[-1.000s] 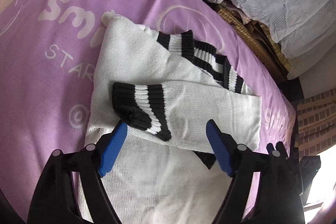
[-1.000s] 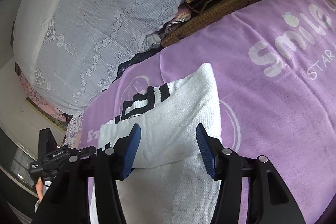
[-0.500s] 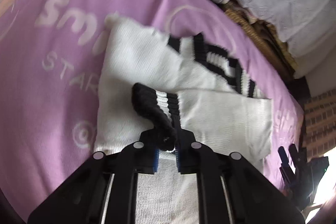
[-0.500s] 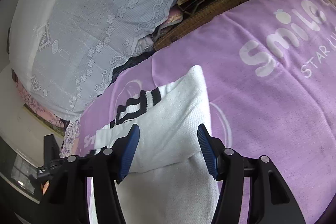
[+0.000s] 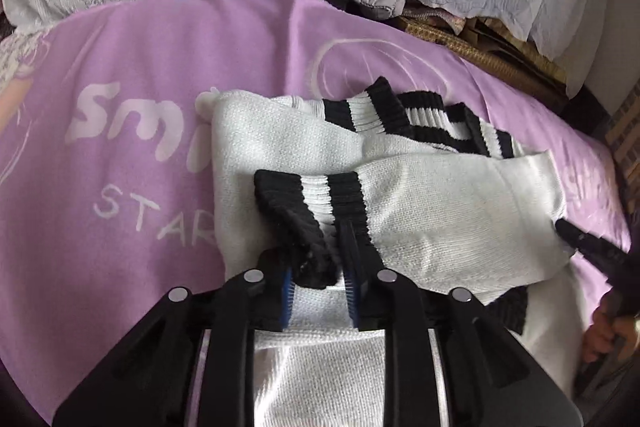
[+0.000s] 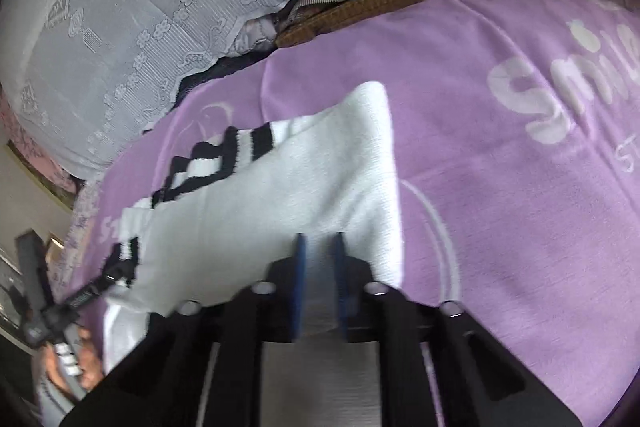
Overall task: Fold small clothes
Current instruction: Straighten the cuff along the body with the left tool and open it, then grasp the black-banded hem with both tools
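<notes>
1. Left tongs (image 5: 320, 277) pinch the black cuff (image 5: 298, 205) of the top sock (image 5: 448, 211).
2. Right tongs (image 6: 319, 267) are narrowed on the white fabric of a sock (image 6: 280, 187) (blurred).
3. The socks lie stacked on a purple blanket (image 5: 140, 67).
4. Likely light, limp knit; the ribbed cuff looks the firmest hold.
</notes>
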A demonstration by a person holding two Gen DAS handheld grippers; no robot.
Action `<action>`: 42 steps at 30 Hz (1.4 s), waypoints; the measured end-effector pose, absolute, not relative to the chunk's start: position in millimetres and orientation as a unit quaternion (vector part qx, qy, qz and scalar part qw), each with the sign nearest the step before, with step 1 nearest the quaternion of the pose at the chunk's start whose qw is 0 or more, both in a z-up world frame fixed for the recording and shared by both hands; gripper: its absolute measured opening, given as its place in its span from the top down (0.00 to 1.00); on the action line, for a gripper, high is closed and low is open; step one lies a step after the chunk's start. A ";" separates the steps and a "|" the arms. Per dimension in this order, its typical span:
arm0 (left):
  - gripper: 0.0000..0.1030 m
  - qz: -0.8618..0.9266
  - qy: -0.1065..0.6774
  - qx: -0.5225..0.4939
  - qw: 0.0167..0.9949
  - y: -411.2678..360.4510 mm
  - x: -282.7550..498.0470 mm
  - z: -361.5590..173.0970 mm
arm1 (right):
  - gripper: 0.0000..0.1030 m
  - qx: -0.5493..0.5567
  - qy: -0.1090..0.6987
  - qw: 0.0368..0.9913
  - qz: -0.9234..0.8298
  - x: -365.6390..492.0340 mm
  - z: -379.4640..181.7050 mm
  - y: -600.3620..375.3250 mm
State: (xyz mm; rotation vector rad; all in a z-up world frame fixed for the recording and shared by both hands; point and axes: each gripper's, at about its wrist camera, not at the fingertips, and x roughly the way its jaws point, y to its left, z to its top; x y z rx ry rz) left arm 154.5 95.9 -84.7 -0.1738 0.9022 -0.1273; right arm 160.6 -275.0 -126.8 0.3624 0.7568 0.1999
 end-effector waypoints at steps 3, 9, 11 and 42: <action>0.66 -0.028 0.408 -0.103 0.907 108.3 142.2 -63.6 | 0.88 0.201 0.358 0.906 0.101 154.4 -117.3 -284.5; 0.37 -0.075 0.388 -0.090 0.914 85.2 139.5 -30.6 | 0.88 0.191 0.324 0.919 0.121 173.3 -85.5 -274.7; 0.31 -0.079 0.399 -0.061 0.912 66.8 151.7 -40.5 | 0.71 0.199 0.333 0.913 0.126 192.6 -87.0 -270.7; 0.05 -0.087 0.483 0.009 0.871 74.5 -3.6 -108.6 | 0.43 0.054 0.376 0.912 0.154 -1.4 -141.7 -255.3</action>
